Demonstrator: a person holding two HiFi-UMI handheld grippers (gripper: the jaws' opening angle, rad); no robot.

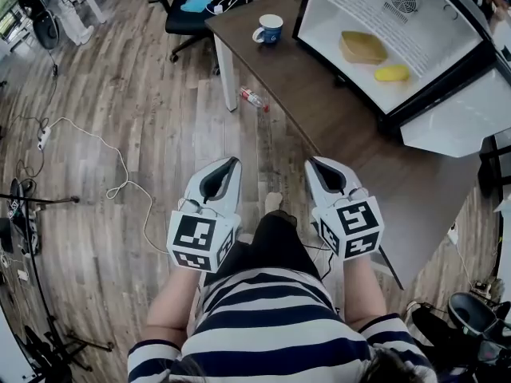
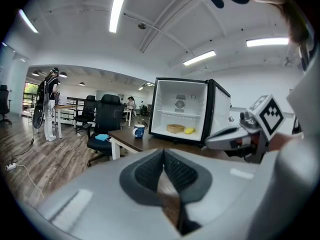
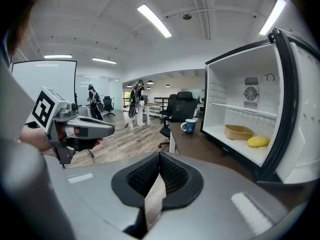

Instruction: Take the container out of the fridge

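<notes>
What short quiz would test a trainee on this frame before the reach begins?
1. True or false: the fridge stands open.
2. What lies beside the container inside it? A: a yellow object. B: a red apple. C: a milk carton.
3. Fill in: the left tool and the right tool are both ____ and hold nothing.
Key: 1 true; 2 A; 3 shut.
</notes>
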